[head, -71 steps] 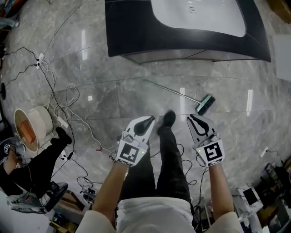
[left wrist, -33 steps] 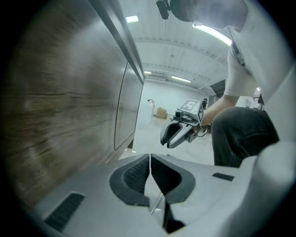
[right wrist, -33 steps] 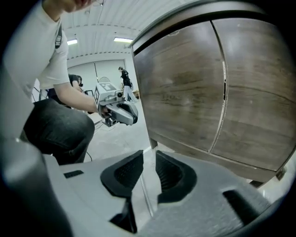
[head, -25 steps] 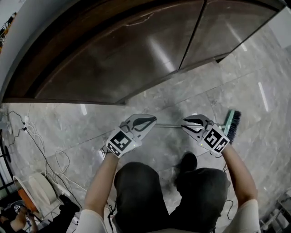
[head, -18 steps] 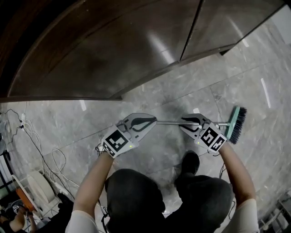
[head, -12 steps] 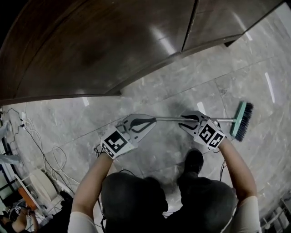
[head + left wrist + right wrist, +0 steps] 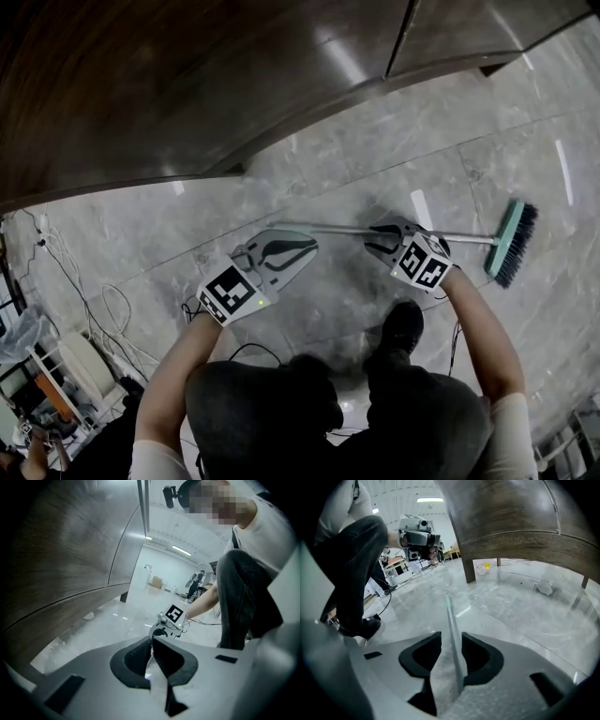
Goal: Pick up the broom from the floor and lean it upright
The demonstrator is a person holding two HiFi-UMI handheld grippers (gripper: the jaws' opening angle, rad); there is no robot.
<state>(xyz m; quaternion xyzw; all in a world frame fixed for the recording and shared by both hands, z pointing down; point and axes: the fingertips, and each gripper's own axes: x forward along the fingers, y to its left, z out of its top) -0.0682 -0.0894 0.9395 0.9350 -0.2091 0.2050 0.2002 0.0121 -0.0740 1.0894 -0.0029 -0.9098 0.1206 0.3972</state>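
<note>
The broom point(image 7: 469, 239) lies on the marble floor point(image 7: 375, 159). Our right gripper point(image 7: 377, 242) straddles its handle, jaws just opening, unclenched. Our left gripper point(image 7: 307, 247) is closed on nothing near the handle's free end.

Glossy grey marble floor point(image 7: 375, 159), curved dark wooden wall panel point(image 7: 187, 84), tangled cables point(image 7: 84, 291) at left

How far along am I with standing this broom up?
Done: nothing lifted; the broom lies on the floor. In hand: the right gripper straddles its handle, jaws just opening, not gripping; the left gripper is shut near the handle's end. Left: grip, lift, lean upright.
</note>
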